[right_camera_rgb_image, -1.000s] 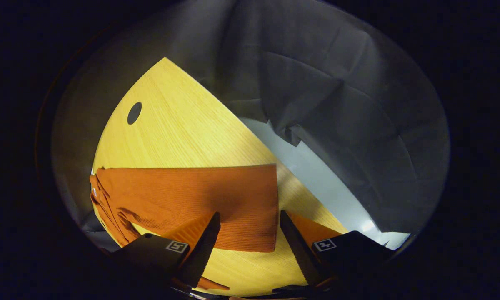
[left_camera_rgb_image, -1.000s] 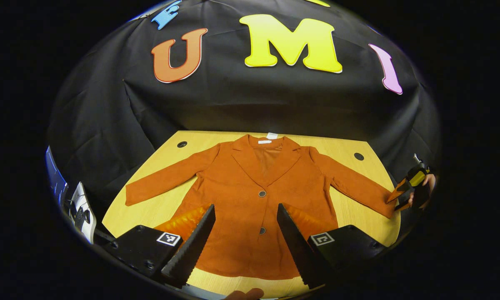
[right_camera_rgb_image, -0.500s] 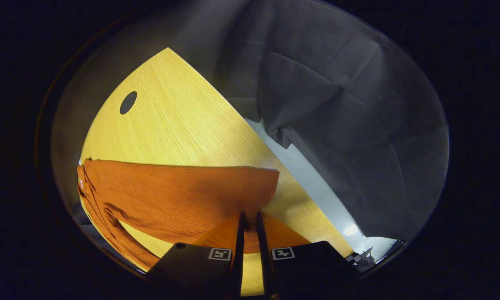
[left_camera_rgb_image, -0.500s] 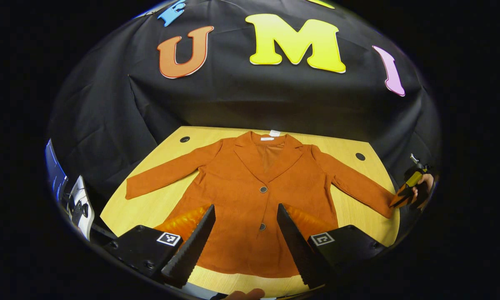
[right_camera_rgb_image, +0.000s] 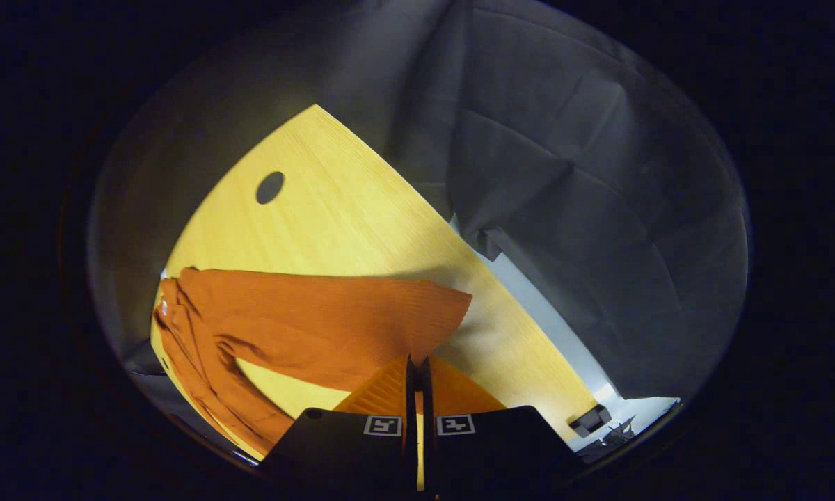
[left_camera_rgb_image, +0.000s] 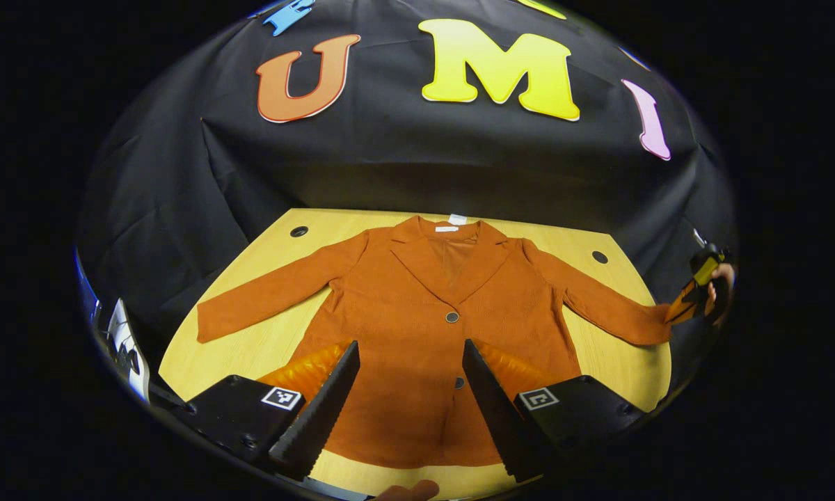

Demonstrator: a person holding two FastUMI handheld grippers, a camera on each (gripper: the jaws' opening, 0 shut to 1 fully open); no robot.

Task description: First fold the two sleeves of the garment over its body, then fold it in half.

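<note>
- In the left gripper view, the left tongs (left_camera_rgb_image: pixel 407 390) hang spread wide over the near hem of the jacket (left_camera_rgb_image: pixel 424 327), gripping nothing.
- The jacket lies flat, front up, on the tabletop (left_camera_rgb_image: pixel 250 348), taking up most of it. Its long axis runs from the hem at the near edge to the collar at the far edge, by the black cloth wall (left_camera_rgb_image: pixel 390 167).
- Two buttons sit down the front, and the lapels open towards the far side.
- The left sleeve (left_camera_rgb_image: pixel 278 289) stretches out flat, angled towards the near left corner, cuff well short of the tabletop's edge.
- The right sleeve (left_camera_rgb_image: pixel 609 306) reaches out to the right edge, where the right tongs (left_camera_rgb_image: pixel 682 309), held in a hand (left_camera_rgb_image: pixel 720 285), meet its cuff.
- In the right gripper view, the right tongs (right_camera_rgb_image: pixel 415 390) are pressed together, pinching the cuff edge of that sleeve (right_camera_rgb_image: pixel 320 327). The sleeve sags between the tongs and the jacket's body, its cuff end raised clear of the tabletop (right_camera_rgb_image: pixel 334 223) and casting a shadow there.
- A dark round hole (right_camera_rgb_image: pixel 269 187) sits in the tabletop beyond the sleeve.
</note>
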